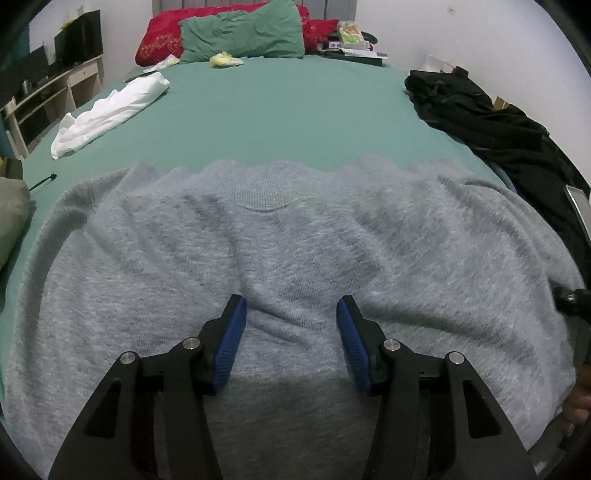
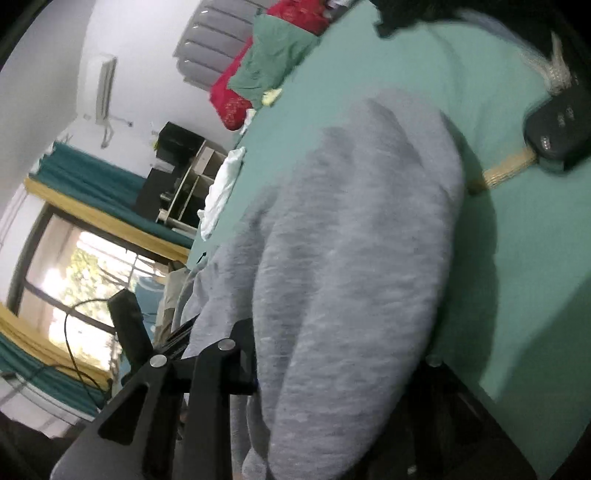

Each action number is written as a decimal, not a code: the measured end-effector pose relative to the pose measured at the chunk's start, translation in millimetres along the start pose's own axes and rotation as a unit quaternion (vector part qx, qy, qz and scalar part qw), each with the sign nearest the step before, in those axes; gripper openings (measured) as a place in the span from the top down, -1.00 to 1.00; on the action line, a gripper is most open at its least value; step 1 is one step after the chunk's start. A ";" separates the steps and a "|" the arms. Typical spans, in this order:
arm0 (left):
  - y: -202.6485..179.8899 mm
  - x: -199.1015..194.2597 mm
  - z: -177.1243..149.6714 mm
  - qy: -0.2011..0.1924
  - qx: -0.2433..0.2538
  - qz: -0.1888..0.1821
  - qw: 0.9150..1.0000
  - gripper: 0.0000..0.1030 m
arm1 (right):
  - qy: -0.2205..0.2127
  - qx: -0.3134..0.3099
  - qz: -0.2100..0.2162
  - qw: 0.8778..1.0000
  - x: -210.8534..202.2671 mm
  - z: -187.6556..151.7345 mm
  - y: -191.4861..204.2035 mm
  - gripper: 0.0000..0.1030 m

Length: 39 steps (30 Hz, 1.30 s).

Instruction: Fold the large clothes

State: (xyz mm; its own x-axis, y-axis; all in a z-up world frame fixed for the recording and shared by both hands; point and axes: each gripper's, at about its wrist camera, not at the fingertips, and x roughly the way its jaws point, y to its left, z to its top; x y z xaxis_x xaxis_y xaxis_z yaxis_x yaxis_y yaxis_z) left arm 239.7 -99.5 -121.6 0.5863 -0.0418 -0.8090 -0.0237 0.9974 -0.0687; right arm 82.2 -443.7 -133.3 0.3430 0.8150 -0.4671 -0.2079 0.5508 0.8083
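Note:
A large grey sweatshirt [image 1: 288,258] lies spread on the green bed [image 1: 280,110], collar towards the pillows. My left gripper [image 1: 291,314] hovers over its middle, jaws wide open and empty, blue pads [image 1: 232,343] apart. In the right wrist view the sweatshirt [image 2: 351,258] drapes over my right gripper [image 2: 332,384] and hides its fingertips. Only the left finger arm [image 2: 229,365] shows, so I cannot see whether it grips the cloth. The view is tilted, with the bed [image 2: 517,240] at the right.
A white garment [image 1: 110,110] lies at the bed's left edge, black clothes [image 1: 491,122] at the right edge. Green and red pillows [image 1: 243,33] and small items sit at the head. A shelf unit [image 1: 44,96] stands left. A dark remote [image 2: 557,129] lies on the bed.

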 end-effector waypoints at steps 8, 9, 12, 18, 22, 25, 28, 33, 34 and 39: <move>-10.2 -12.7 0.2 0.011 0.048 0.006 0.999 -0.04 | -0.028 -0.028 0.006 0.999 -12.3 -10.5 45.9 0.49; -8.5 -15.8 1.3 0.015 0.049 -0.001 0.999 -0.04 | -0.029 -0.035 0.003 0.999 -13.6 -10.3 54.4 0.49; 9.0 -39.7 2.1 0.003 0.031 -0.038 0.999 -0.04 | -0.030 -0.044 -0.009 0.999 -14.7 -12.3 72.5 0.49; 71.1 -85.2 -10.3 -0.040 0.020 -0.026 0.999 -0.04 | -0.036 -0.063 -0.047 0.996 -9.0 -13.8 115.1 0.49; 126.5 -100.1 -29.1 -0.087 0.017 0.048 0.995 -0.04 | -0.033 -0.085 -0.075 0.993 -0.4 -12.4 146.0 0.49; 168.4 -99.6 -40.5 -0.083 -0.019 0.043 0.995 -0.04 | -0.029 -0.104 -0.087 0.990 16.1 -10.5 172.1 0.49; 202.3 -102.0 -42.4 -0.088 -0.070 0.031 0.993 -0.04 | -0.021 -0.118 -0.104 0.987 40.8 -7.9 196.9 0.49; 229.7 -108.1 -41.5 -0.100 -0.134 -0.026 0.985 -0.04 | 0.006 -0.153 -0.129 0.980 89.1 -9.1 225.9 0.48; 231.7 -109.1 -40.9 -0.103 -0.134 -0.026 0.985 -0.04 | 0.015 -0.167 -0.136 0.976 102.4 -12.4 233.9 0.48; 240.3 -112.0 -43.5 -0.116 -0.120 0.007 0.986 -0.04 | 0.062 -0.206 -0.152 0.965 163.6 -33.5 253.9 0.42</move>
State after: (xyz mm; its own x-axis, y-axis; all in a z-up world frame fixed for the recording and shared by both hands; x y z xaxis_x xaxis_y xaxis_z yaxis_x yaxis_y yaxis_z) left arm 133.1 142.3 -72.9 0.7534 0.0148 -0.6574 -0.2086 0.9535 -0.2175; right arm 54.9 -164.4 -16.5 0.3390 0.6058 -0.7198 -0.4703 0.7718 0.4281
